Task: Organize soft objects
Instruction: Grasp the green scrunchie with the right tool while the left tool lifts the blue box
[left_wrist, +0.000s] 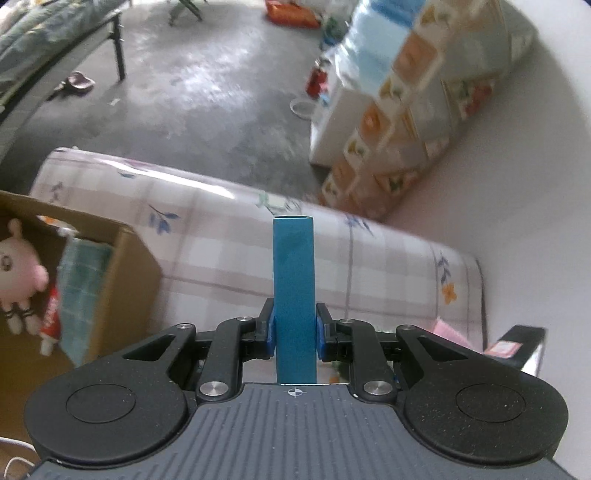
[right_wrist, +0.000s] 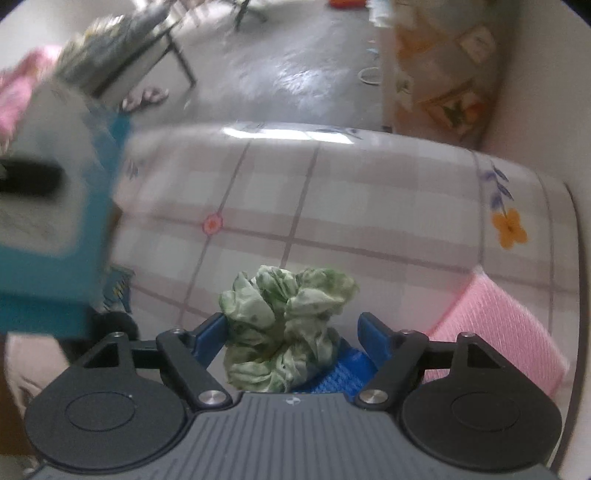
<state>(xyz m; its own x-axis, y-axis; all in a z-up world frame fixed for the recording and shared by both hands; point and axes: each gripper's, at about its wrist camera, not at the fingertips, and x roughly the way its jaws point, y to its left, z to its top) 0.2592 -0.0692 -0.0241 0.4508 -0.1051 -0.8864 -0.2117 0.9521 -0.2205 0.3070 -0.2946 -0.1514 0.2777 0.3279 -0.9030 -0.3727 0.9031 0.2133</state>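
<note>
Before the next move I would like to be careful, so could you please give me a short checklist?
1. Left gripper clamped on the flat teal cardboard package: ok.
2. Right gripper closed on the crumpled green fabric scrunchie: not ok, jaws spread wide.
3. Brown cardboard box open: ok.
4. Room left beside the pink plush toy and teal checked cloth inside: cannot tell.
5. Package clear of the right gripper: cannot tell, blurred.

Green scrunchie sits between the right tool's spread fingers, perhaps touching.
</note>
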